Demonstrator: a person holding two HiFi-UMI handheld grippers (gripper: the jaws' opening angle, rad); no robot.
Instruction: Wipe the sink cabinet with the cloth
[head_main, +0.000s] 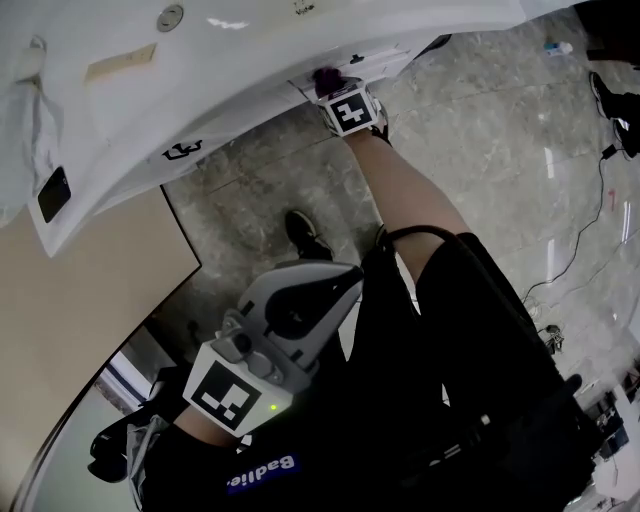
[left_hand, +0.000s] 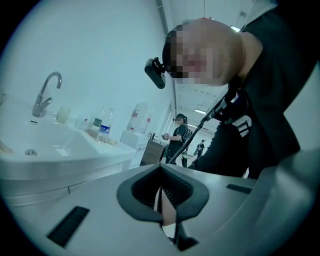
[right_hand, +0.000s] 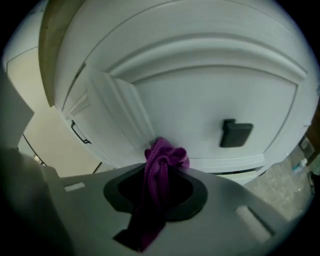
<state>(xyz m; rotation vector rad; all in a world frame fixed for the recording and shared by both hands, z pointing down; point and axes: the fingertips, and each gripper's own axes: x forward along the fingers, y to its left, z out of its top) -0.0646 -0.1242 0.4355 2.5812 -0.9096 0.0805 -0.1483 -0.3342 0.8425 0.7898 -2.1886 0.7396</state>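
Observation:
The white sink cabinet fills the top of the head view, and its door front fills the right gripper view. My right gripper is shut on a bunched purple cloth and holds it against the cabinet front, left of a black handle. In the head view, only a bit of the cloth shows above the marker cube. My left gripper hangs low by the person's legs, away from the cabinet. Its jaws look shut with nothing in them.
A basin with a chrome tap tops the cabinet, and bottles stand beside it. Below lie a grey stone floor, the person's shoe and a thin cable. A beige panel stands at the left.

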